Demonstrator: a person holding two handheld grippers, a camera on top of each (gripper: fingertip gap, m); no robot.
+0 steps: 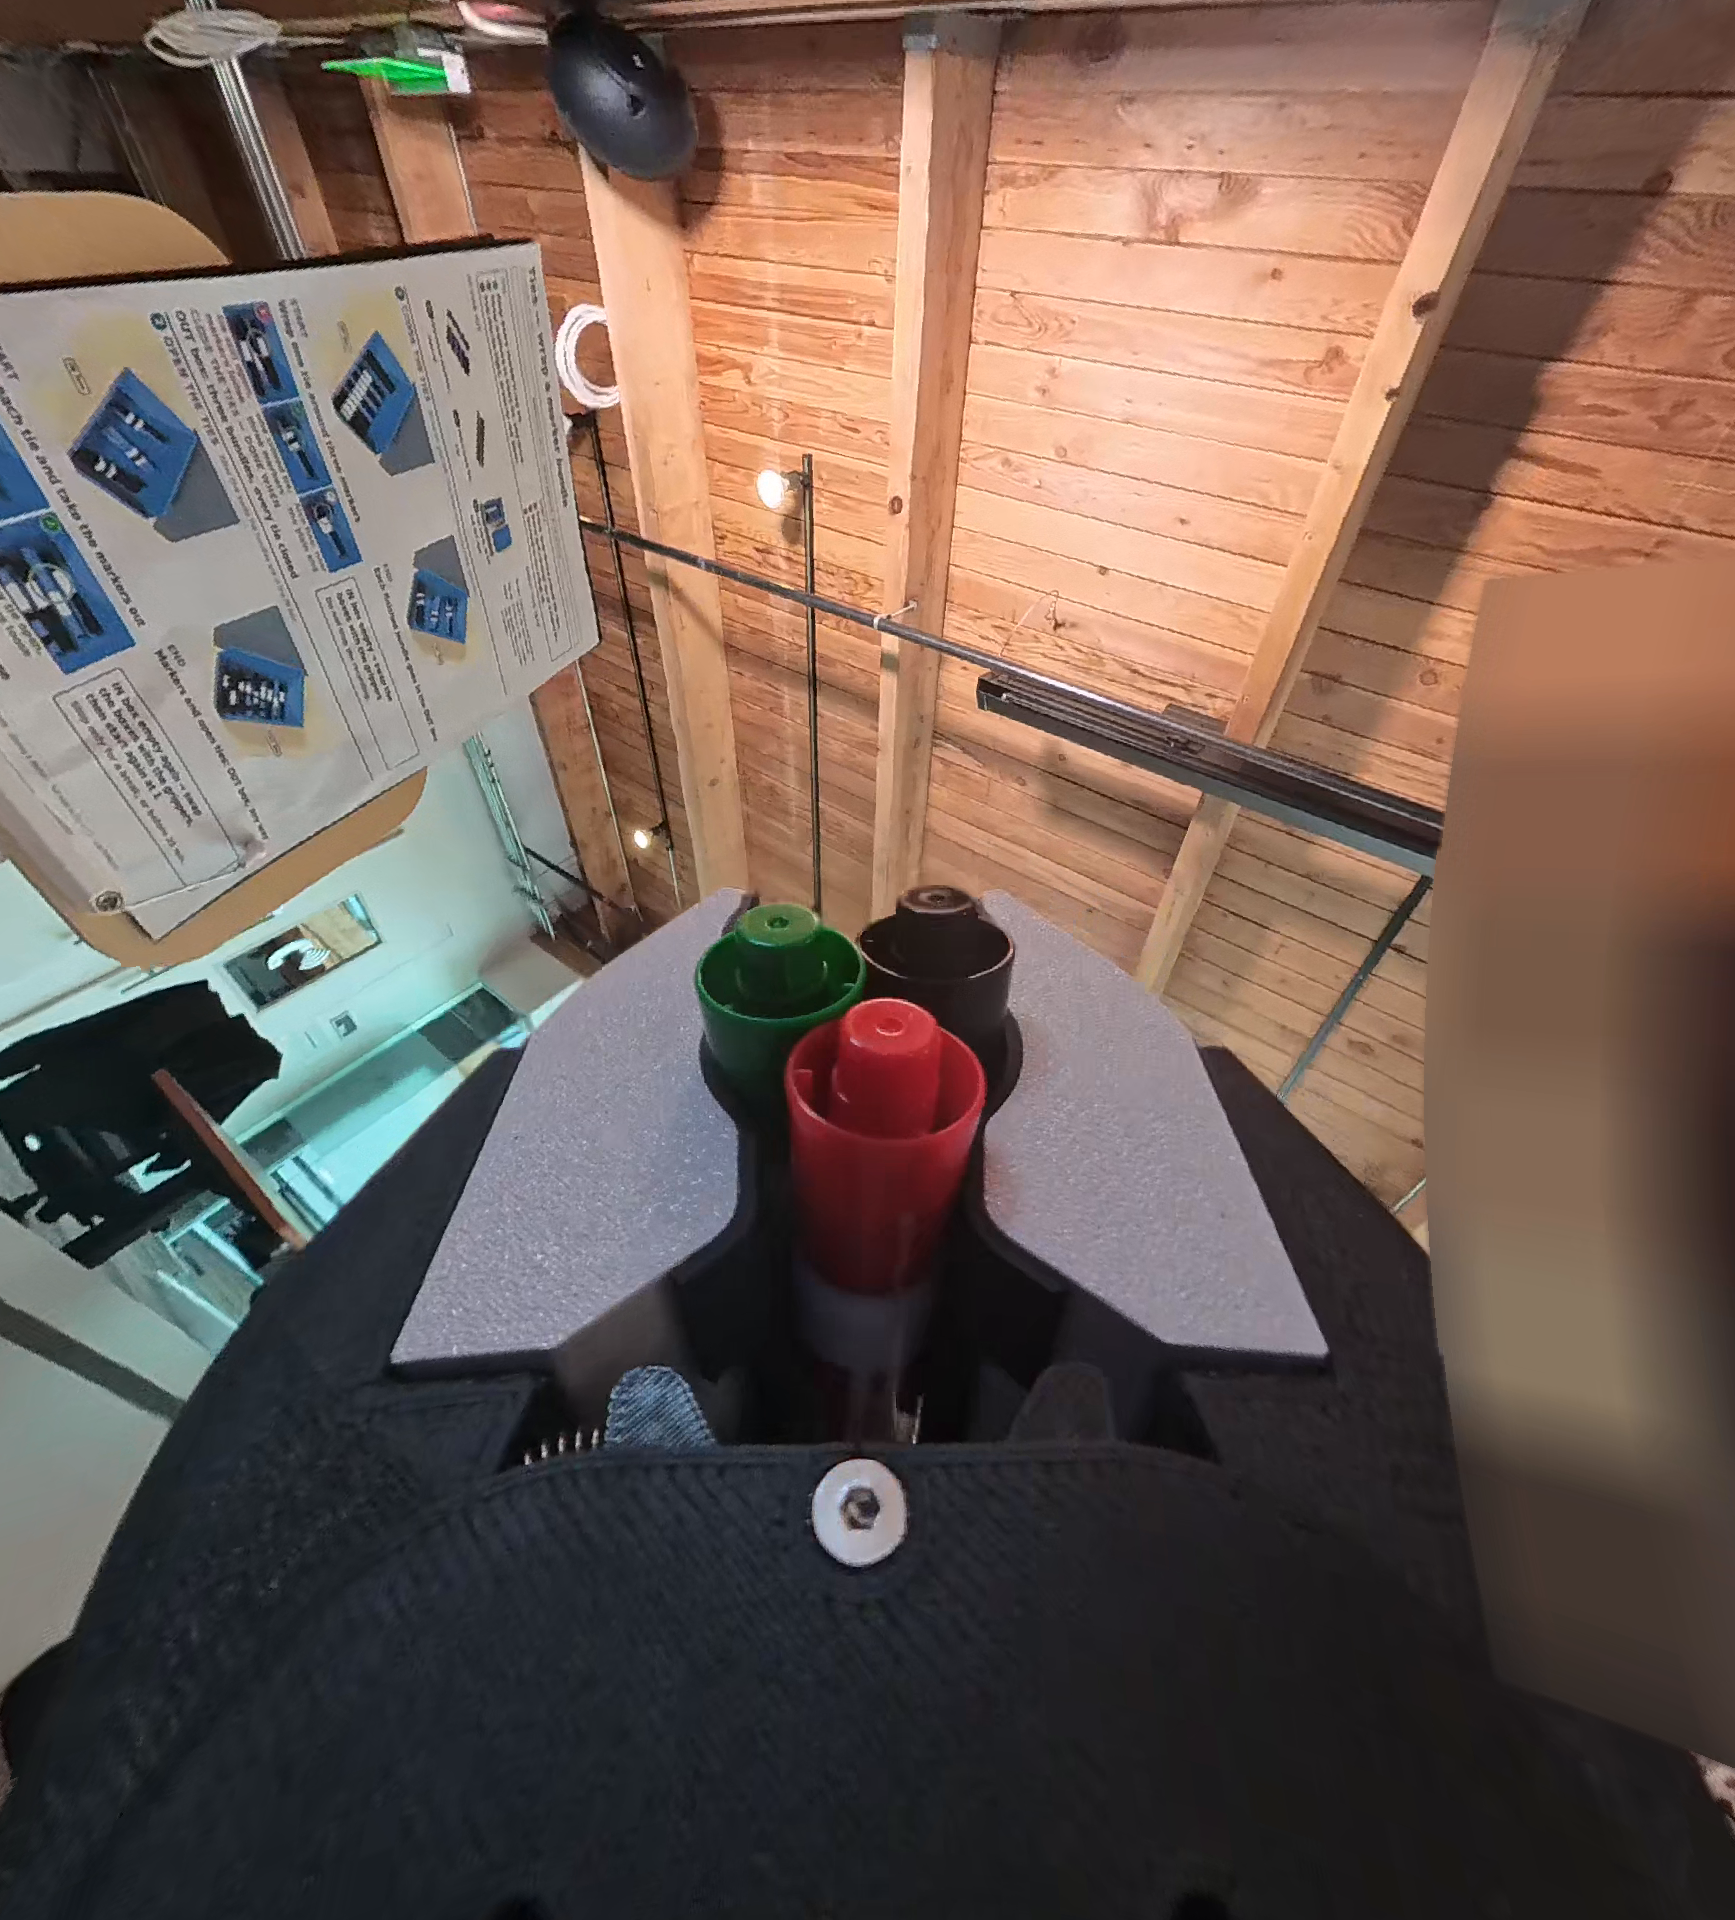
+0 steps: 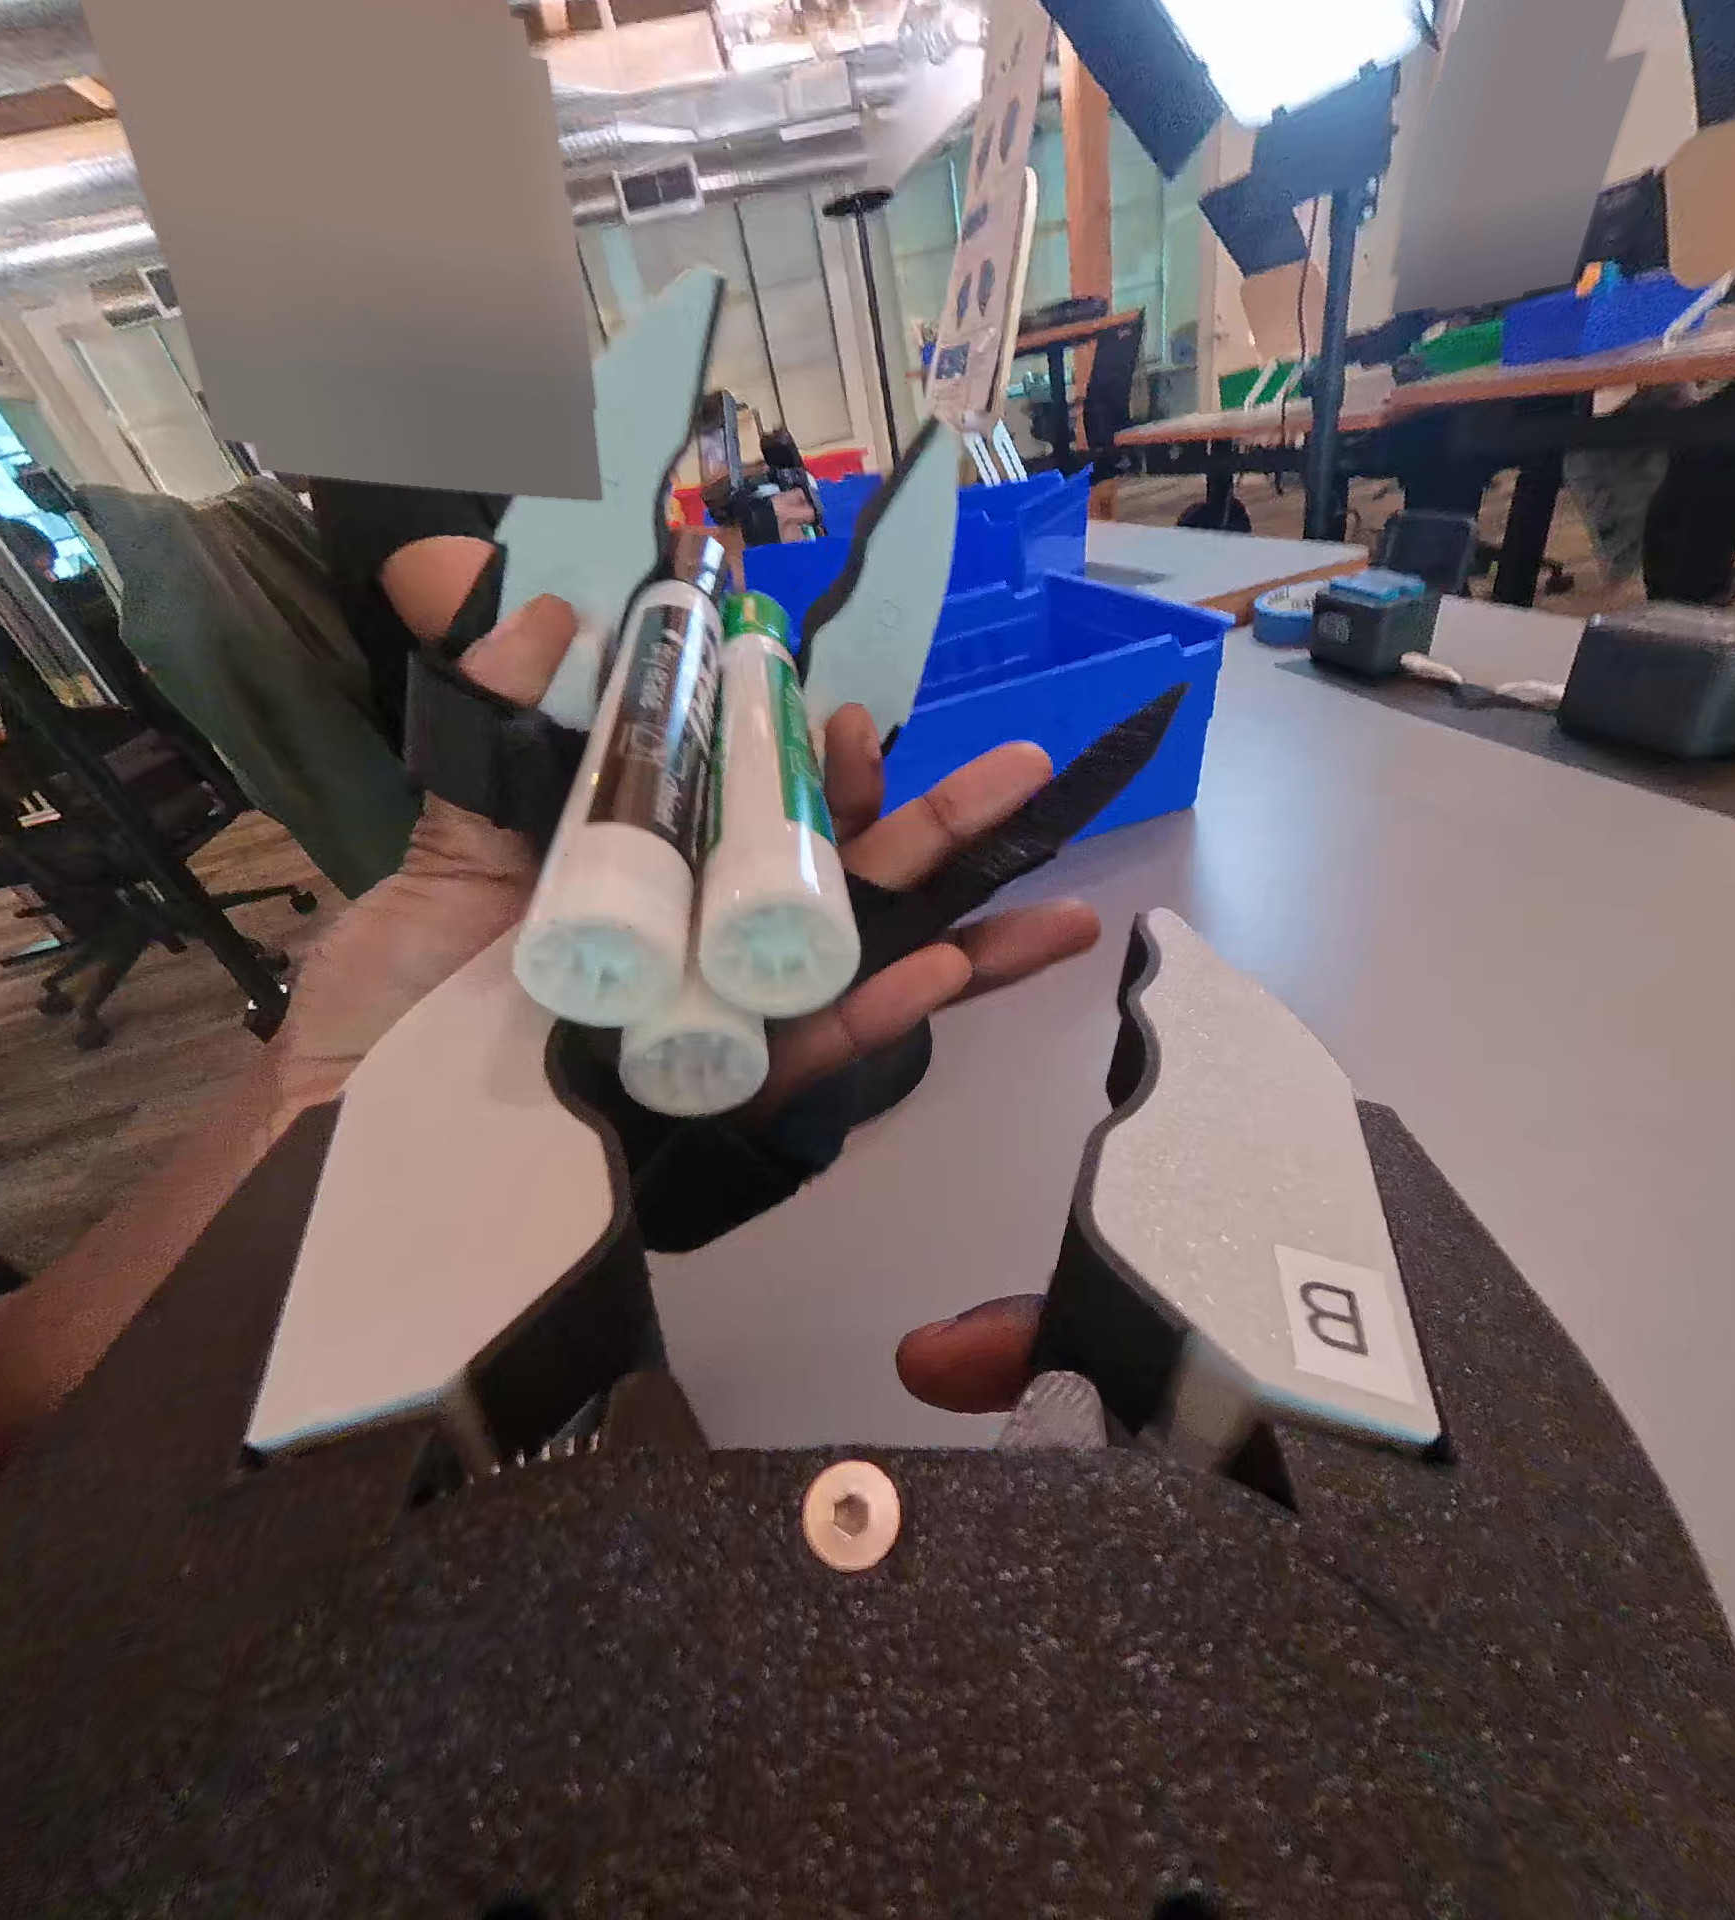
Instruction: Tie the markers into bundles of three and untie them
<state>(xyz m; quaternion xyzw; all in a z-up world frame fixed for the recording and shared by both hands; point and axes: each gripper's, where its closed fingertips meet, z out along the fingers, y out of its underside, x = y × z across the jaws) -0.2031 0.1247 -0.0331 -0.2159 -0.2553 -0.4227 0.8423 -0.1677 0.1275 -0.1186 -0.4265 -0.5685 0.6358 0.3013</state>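
Note:
My left gripper [image 1: 868,935] points up at a wooden ceiling and is shut on three markers with a green cap [image 1: 778,971], a black cap [image 1: 938,951] and a red cap [image 1: 882,1122]. In the right wrist view the left gripper [image 2: 790,499] holds these markers [image 2: 697,831] with their white tail ends towards me. A hand [image 2: 925,831] is around it. A black strap [image 2: 1060,795] sticks out to the right from behind the markers; I cannot tell how it is wrapped. My right gripper [image 2: 847,997] is wide open and empty, just below the marker ends.
A blue bin [image 2: 1050,665] stands on the grey table [image 2: 1465,987] behind the markers. A blue tape roll [image 2: 1278,613] and grey boxes [image 2: 1673,675] lie at the back right. An instruction poster [image 1: 219,540] shows at the left wrist view's left.

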